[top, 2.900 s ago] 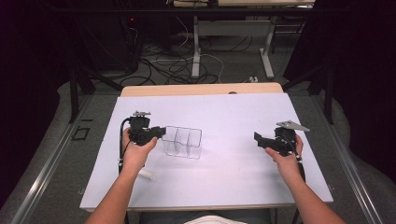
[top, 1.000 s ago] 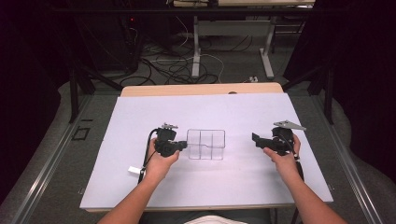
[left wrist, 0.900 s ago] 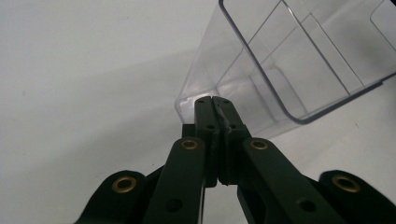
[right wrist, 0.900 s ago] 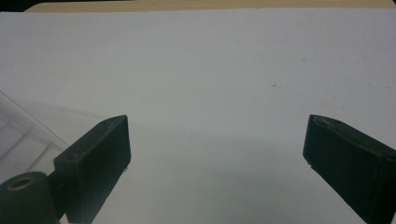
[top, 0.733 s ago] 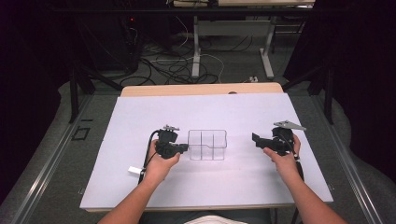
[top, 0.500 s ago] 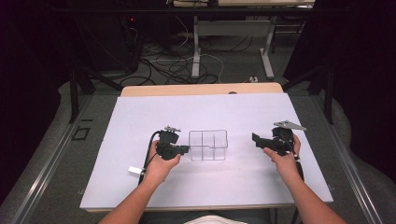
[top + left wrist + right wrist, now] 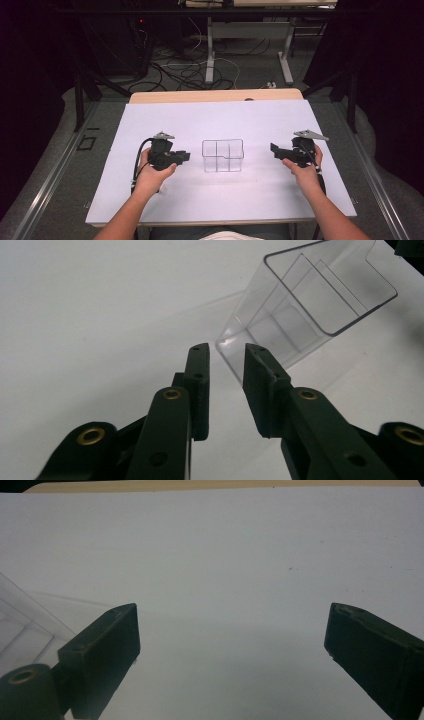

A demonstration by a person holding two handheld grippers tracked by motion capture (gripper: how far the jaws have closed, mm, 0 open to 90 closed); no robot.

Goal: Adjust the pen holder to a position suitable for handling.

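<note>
Clear plastic organizer [image 7: 222, 155]: no readable label | left tool [image 7: 226, 371]: slightly parted, empty | right tool [image 7: 231, 630]: wide apart, empty

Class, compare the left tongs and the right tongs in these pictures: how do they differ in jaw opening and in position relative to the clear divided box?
The left tongs have jaws a narrow gap apart; the right tongs gape wide. The left tongs sit close to the clear divided box, tips just short of its corner and not touching; the right tongs rest farther off. Both are black, hand-held, empty and pointed toward the box.
</note>
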